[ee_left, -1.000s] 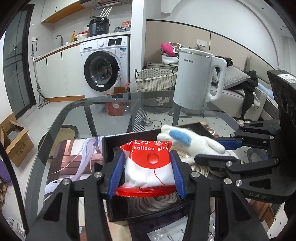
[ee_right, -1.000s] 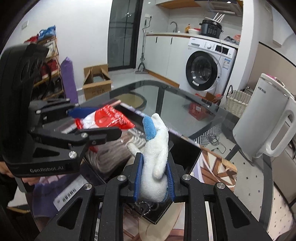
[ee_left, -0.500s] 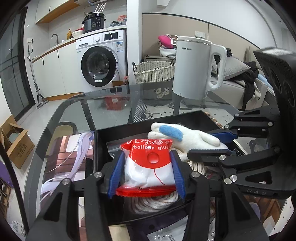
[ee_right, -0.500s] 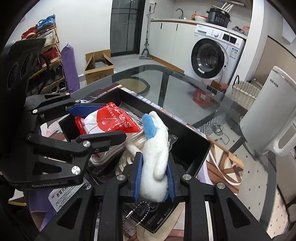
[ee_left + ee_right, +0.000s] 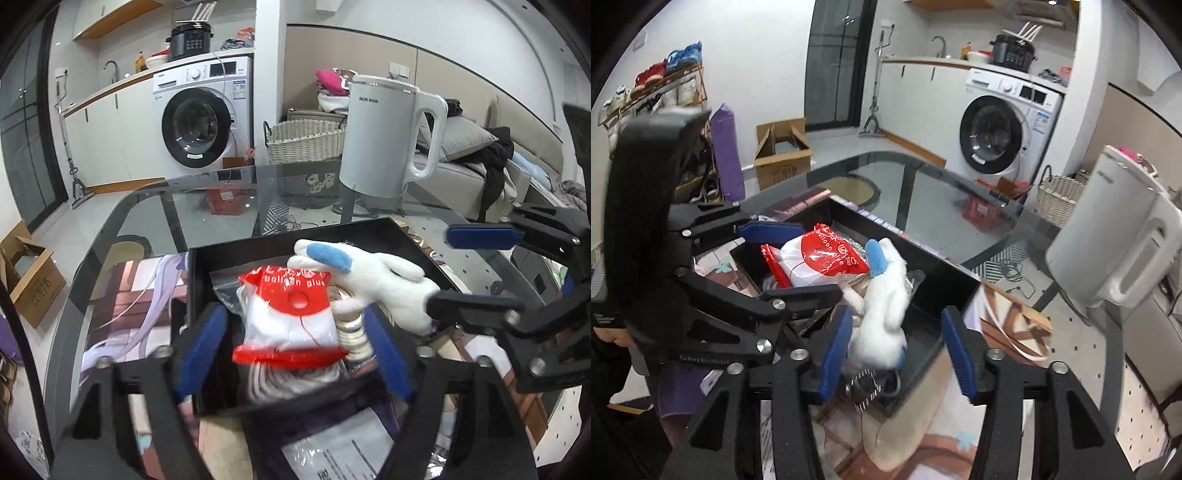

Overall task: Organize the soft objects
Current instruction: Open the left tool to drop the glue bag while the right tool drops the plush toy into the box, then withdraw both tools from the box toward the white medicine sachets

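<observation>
A red and white balloon-glue packet [image 5: 291, 317] lies on a coil of white rope [image 5: 295, 380] inside the black box [image 5: 288, 236]. My left gripper [image 5: 293, 349] straddles the packet, its jaws opening, both blue pads off it. A white plush toy with a blue ear [image 5: 886, 310] rests in the box [image 5: 942, 266] beside the packet [image 5: 820, 262]. My right gripper [image 5: 895, 350] is around the toy's lower end with jaws opening; the right pad stands well apart from it. Each gripper also shows in the other's view: the right gripper [image 5: 461, 273], the left gripper [image 5: 820, 262].
The box stands on a printed mat on a glass table [image 5: 207, 206]. A white electric kettle [image 5: 384, 144] stands on the table behind the box. Labelled plastic bags [image 5: 332, 454] lie at the near edge. A metal keychain [image 5: 864, 391] hangs at the box's near rim.
Both grippers have gone from shut to open. The packet and the plush toy have left their pads and now rest in the box.
</observation>
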Available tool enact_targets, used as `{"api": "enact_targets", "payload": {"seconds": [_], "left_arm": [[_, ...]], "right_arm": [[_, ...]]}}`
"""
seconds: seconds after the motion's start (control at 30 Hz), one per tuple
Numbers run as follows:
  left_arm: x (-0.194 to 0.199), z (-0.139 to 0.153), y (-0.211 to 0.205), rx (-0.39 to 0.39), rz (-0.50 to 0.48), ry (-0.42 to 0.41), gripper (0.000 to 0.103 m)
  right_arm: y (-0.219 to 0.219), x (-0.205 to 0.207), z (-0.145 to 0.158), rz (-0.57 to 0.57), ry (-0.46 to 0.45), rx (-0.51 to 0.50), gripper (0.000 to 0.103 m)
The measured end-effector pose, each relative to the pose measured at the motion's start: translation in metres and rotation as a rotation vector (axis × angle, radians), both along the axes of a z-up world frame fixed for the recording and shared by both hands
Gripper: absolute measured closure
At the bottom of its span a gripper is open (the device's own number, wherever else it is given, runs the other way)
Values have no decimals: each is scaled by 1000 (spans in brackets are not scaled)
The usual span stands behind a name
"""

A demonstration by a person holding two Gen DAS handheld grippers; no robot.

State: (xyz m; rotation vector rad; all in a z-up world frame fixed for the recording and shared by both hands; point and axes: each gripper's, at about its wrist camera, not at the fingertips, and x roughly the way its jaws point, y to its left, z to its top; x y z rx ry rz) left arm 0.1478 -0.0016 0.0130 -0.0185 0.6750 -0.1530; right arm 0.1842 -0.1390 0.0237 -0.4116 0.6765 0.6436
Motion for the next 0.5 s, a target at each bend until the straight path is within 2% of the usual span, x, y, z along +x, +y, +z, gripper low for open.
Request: {"api": "enact_targets", "payload": {"seconds": [0.03,0.1,0.17,0.23,0.3,0.5], "left_arm": [[-5,1,0,-11,1,-5,19],[-14,4,1,-23,3,-11,14],[-24,7,1,-28,5,-23,2],[-35,11,0,-20,19,-43,0],[-45,13,0,-11,26,-52,0],[-67,15,4,-1,37,-51,0]], "right_arm": [[-5,-5,2,-9,-5,13,34],[-16,-15,6,-32,-17,45,19],[-23,-24,9,-48,-23,69,16],[-29,-32,11,-70,-26,87,4],[-35,-41,12,-88,-30,108,1],[-44,-61,8,-134,3,153,1]]}}
